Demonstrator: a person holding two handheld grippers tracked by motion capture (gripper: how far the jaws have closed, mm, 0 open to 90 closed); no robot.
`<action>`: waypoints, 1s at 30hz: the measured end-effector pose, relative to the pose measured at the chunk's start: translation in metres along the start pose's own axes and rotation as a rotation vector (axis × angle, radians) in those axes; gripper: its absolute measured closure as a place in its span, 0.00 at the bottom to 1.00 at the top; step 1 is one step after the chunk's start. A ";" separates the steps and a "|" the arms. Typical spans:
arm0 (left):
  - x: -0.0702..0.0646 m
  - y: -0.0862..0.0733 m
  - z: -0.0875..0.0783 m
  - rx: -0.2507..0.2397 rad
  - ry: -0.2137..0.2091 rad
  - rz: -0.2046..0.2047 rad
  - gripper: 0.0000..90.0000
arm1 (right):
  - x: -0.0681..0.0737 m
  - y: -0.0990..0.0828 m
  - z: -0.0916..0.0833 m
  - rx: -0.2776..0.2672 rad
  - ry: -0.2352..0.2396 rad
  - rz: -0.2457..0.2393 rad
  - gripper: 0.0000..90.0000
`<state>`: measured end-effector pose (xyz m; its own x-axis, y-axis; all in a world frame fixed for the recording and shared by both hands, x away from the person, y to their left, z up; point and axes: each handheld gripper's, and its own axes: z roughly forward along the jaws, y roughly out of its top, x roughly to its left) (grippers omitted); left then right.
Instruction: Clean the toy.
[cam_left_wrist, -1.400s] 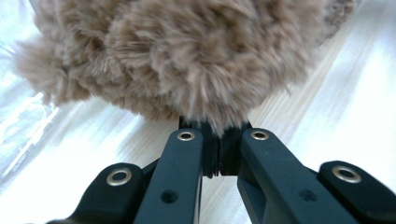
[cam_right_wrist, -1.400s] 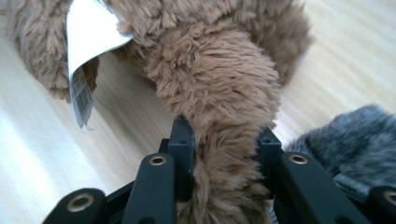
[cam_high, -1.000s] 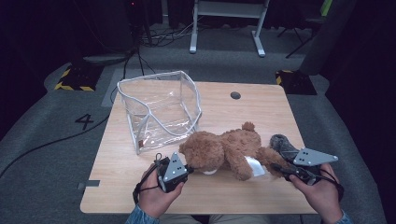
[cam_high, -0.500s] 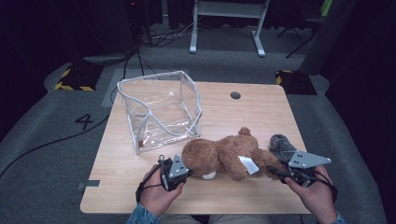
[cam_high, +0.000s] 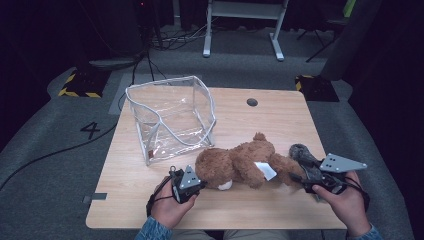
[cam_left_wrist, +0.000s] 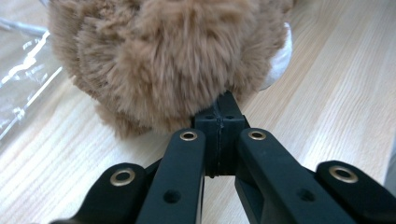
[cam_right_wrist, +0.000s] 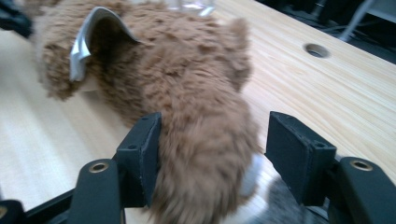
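A brown teddy bear (cam_high: 235, 165) lies on its side on the wooden table (cam_high: 280, 125), head to the left, with a white tag (cam_high: 265, 170) on its body. My left gripper (cam_high: 197, 181) is at the bear's head. In the left gripper view its jaws (cam_left_wrist: 219, 109) are pressed together with their tips buried in the head fur (cam_left_wrist: 168, 56). My right gripper (cam_high: 300, 172) is at the bear's other end. Its jaws (cam_right_wrist: 215, 140) have just been opening and stand apart around a furry leg (cam_right_wrist: 205, 140), the right pad clear of the fur.
A clear plastic bag (cam_high: 170, 117) with a white rim stands open behind the bear at the table's left. A grey furry piece (cam_high: 300, 150) lies by the right gripper. A round hole (cam_high: 252, 102) is in the far part of the table. Cables run over the floor beyond.
The bear has come down a little toward the near edge and settled on the table, with both hands following. The left hand sank slightly.
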<state>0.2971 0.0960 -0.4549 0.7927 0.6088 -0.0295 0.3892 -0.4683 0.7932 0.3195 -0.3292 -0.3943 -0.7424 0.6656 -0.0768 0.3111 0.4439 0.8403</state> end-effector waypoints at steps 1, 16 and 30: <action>-0.001 0.001 -0.001 -0.013 -0.001 0.005 1.00 | -0.005 -0.001 -0.003 -0.001 -0.013 0.015 0.42; -0.003 -0.001 0.005 0.008 -0.008 0.033 1.00 | -0.056 -0.036 0.013 0.138 -0.201 0.074 0.39; 0.002 -0.002 0.001 -0.053 0.008 -0.032 0.88 | -0.078 -0.073 0.071 0.292 -0.241 0.055 0.38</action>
<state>0.2987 0.0972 -0.4570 0.7762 0.6285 -0.0506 0.3890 -0.4141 0.8229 0.3968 -0.3714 -0.4876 -0.5696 0.7999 -0.1889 0.5284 0.5324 0.6613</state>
